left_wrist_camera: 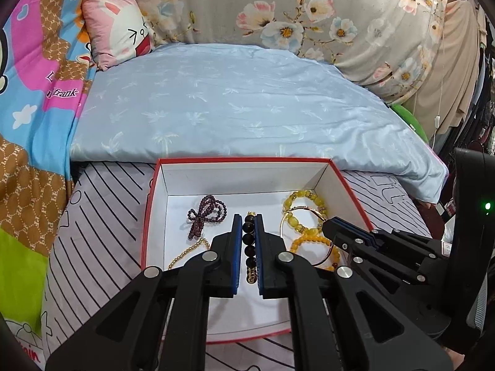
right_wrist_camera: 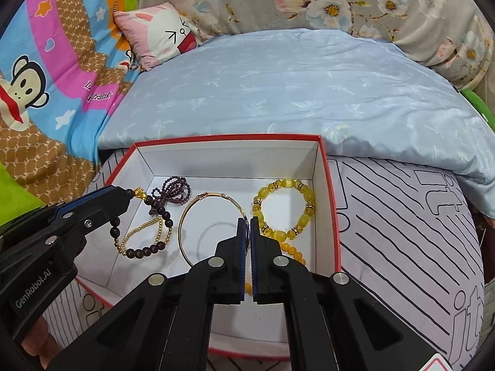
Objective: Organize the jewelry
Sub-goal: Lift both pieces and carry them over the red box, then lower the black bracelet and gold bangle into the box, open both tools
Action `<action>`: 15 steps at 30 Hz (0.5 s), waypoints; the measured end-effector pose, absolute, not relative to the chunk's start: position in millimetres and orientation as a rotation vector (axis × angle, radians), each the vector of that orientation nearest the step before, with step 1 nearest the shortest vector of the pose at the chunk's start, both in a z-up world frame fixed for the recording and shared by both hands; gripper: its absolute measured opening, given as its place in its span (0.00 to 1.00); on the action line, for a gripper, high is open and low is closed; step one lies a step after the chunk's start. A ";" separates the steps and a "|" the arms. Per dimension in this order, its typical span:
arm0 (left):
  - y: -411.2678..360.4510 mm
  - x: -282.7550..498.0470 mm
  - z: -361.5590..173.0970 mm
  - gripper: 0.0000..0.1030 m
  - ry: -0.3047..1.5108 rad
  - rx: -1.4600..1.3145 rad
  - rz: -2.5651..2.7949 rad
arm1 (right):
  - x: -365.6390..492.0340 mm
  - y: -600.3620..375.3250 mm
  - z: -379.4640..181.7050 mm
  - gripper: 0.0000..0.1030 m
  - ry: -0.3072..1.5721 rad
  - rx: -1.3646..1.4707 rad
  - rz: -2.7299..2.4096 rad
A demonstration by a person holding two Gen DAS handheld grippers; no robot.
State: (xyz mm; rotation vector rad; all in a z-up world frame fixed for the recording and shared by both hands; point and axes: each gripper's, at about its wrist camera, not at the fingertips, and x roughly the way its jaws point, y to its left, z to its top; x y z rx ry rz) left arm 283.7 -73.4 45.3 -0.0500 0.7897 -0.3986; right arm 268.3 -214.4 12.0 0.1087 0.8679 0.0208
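Observation:
A red box with a white inside [left_wrist_camera: 241,170] [right_wrist_camera: 222,154] lies on the bed. My left gripper [left_wrist_camera: 247,221] [right_wrist_camera: 128,193] is shut on a dark bead bracelet [left_wrist_camera: 249,241] [right_wrist_camera: 148,249] and holds it inside the box. My right gripper [right_wrist_camera: 247,222] [left_wrist_camera: 324,222] is shut on a thin gold bangle [right_wrist_camera: 198,204] [left_wrist_camera: 289,216]. In the box also lie a purple bead string [left_wrist_camera: 205,213] [right_wrist_camera: 174,190], a small gold bead chain [left_wrist_camera: 188,252] [right_wrist_camera: 144,232], a yellow bead bracelet [left_wrist_camera: 304,201] [right_wrist_camera: 287,207] and an orange bead bracelet [left_wrist_camera: 312,242] [right_wrist_camera: 294,252].
The box sits on a grey sheet with black stripes [left_wrist_camera: 102,216] [right_wrist_camera: 402,222]. A pale blue quilt [left_wrist_camera: 241,105] [right_wrist_camera: 294,92] lies behind it. A pink cartoon pillow [left_wrist_camera: 120,31] [right_wrist_camera: 161,34] and floral bedding [left_wrist_camera: 294,9] are at the back. A colourful monkey blanket [right_wrist_camera: 46,77] is on the left.

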 end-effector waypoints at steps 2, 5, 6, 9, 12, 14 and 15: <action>-73.1 288.8 40.9 0.07 0.802 -0.057 -0.397 | 272.4 -213.9 8.2 0.02 0.875 0.107 0.021; -73.2 294.3 35.0 0.07 0.810 -0.053 -0.394 | 277.7 -212.5 3.7 0.02 0.884 0.100 0.021; -73.5 296.0 33.0 0.07 0.814 -0.052 -0.392 | 279.3 -212.0 2.5 0.02 0.886 0.098 0.022; -72.8 300.1 28.3 0.07 0.823 -0.054 -0.389 | 284.6 -211.4 0.4 0.02 0.890 0.093 0.024; -73.8 301.7 26.2 0.07 0.821 -0.046 -0.388 | 287.7 -207.5 -1.2 0.04 0.895 0.076 0.037; -74.5 301.4 25.9 0.10 0.813 -0.035 -0.380 | 287.2 -205.5 -1.0 0.07 0.886 0.064 0.035; -74.1 301.7 25.7 0.12 0.814 -0.034 -0.376 | 286.4 -204.7 -0.4 0.08 0.881 0.055 0.030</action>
